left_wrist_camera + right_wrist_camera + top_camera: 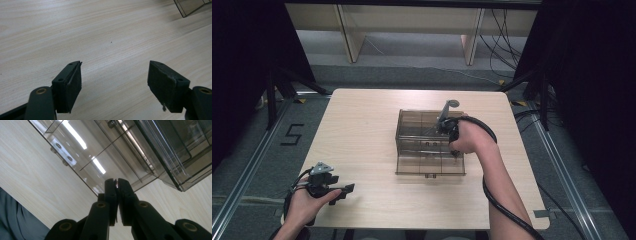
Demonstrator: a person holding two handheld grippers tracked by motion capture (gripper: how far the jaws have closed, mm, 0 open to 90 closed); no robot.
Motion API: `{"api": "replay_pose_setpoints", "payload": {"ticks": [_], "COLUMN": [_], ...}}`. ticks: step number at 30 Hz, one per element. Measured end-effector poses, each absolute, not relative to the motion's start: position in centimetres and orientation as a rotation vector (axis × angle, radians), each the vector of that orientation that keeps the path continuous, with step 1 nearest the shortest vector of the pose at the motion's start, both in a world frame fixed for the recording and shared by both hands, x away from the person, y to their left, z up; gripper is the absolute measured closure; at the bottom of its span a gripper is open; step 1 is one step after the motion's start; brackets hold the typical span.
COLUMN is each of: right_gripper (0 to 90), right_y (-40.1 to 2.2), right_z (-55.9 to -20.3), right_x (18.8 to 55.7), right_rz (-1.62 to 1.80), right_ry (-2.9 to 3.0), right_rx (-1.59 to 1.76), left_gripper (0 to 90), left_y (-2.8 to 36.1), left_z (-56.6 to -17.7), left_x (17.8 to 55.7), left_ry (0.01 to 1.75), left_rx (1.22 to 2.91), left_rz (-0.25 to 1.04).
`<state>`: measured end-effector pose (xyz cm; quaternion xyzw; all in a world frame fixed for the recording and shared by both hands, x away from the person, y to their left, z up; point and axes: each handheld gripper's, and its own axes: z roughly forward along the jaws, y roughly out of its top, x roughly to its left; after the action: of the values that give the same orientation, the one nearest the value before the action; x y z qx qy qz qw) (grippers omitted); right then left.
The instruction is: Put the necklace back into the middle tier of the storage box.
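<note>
Right claw (117, 185) pinched tight on the near edge of the smoky clear drawer box (105, 152) just ahead.

Smoke-tinted clear plastic organiser box (430, 145), glossy, smooth; pale wood-grain surface (362, 130), matt; black jaws, matt plastic, pads rough-edged.

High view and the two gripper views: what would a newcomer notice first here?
First, the smoky transparent plastic organizer box with compartments, standing right of the middle of the pale wooden table. Next, the right gripper, whose black jaws are shut on a small shiny bit at the box's edge; what it is cannot be told. Last, the left gripper, resting at the table's near left corner with jaws wide open and holding nothing.
</note>
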<state>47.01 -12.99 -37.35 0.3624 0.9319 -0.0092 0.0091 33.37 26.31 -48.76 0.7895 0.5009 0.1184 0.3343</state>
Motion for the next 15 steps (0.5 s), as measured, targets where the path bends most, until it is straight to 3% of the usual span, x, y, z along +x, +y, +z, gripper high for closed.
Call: {"api": "replay_pose_setpoints", "payload": {"ticks": [15], "right_gripper": [86.7], "right_y": [-12.85], "right_z": [-38.18], "right_x": [47.25], "right_rz": [-0.011], "right_ry": [2.914], "right_rx": [1.11], "left_gripper": [27.1], "left_y": [26.28], "left_z": [-48.8], "left_x": [33.37], "left_ry": [1.307], "left_rx": [2.065], "left_rz": [0.304]}}
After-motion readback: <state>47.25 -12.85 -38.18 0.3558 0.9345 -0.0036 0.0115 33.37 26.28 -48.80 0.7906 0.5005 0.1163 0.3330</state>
